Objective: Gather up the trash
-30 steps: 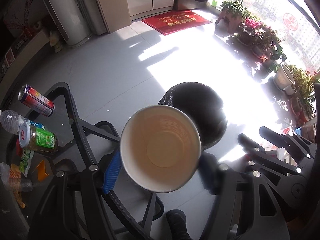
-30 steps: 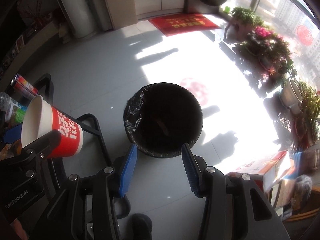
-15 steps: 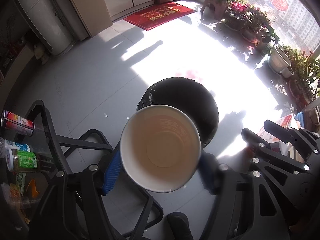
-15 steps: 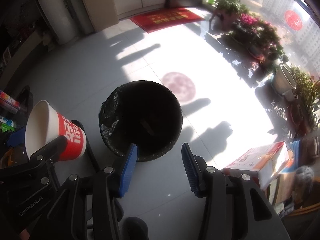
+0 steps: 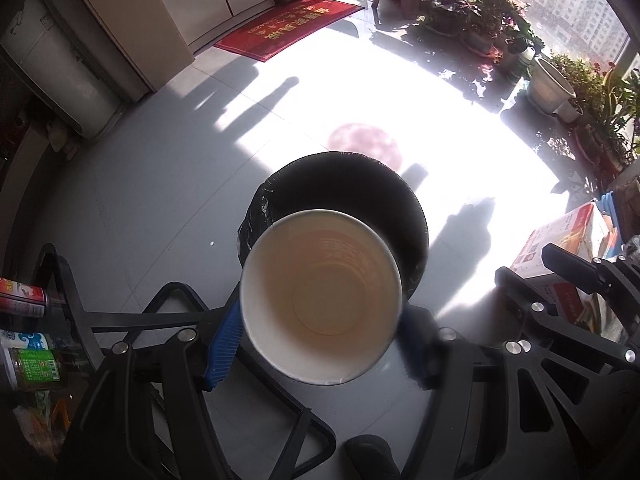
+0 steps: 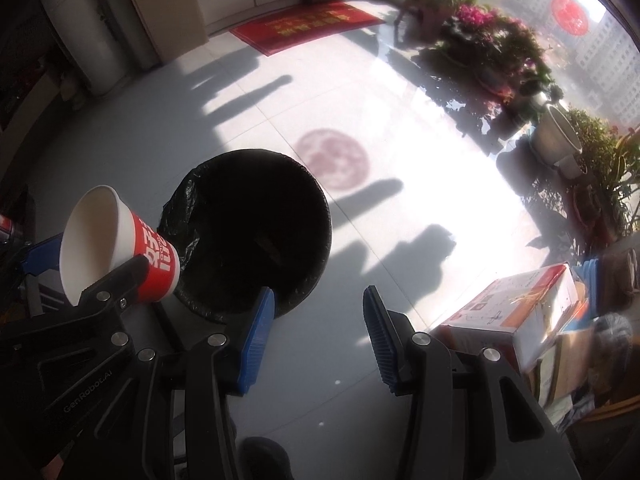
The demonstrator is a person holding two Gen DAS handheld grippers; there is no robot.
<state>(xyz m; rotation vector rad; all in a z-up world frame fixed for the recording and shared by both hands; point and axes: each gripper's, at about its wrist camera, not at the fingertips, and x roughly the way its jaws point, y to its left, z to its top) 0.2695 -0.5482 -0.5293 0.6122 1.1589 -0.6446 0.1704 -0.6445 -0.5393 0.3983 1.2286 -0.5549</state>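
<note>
My left gripper (image 5: 320, 332) is shut on a red and white paper cup (image 5: 320, 300), empty, its open mouth facing the camera. The cup (image 6: 120, 256) also shows in the right wrist view, held just left of a round bin with a black bag (image 6: 256, 232). In the left wrist view the bin (image 5: 344, 188) lies right behind the cup. My right gripper (image 6: 318, 336) is open and empty, above the floor to the right of the bin.
Cans and bottles (image 5: 24, 300) lie on a glass table (image 5: 60, 280) at the left. A red and white carton (image 6: 516, 312) sits at the right. Potted plants (image 6: 492, 52) line the window. A red doormat (image 6: 308, 24) lies far back.
Both grippers have moved forward and to the right, away from the table. The bin has come nearer to the held cup and sits lower left in the right wrist view.
</note>
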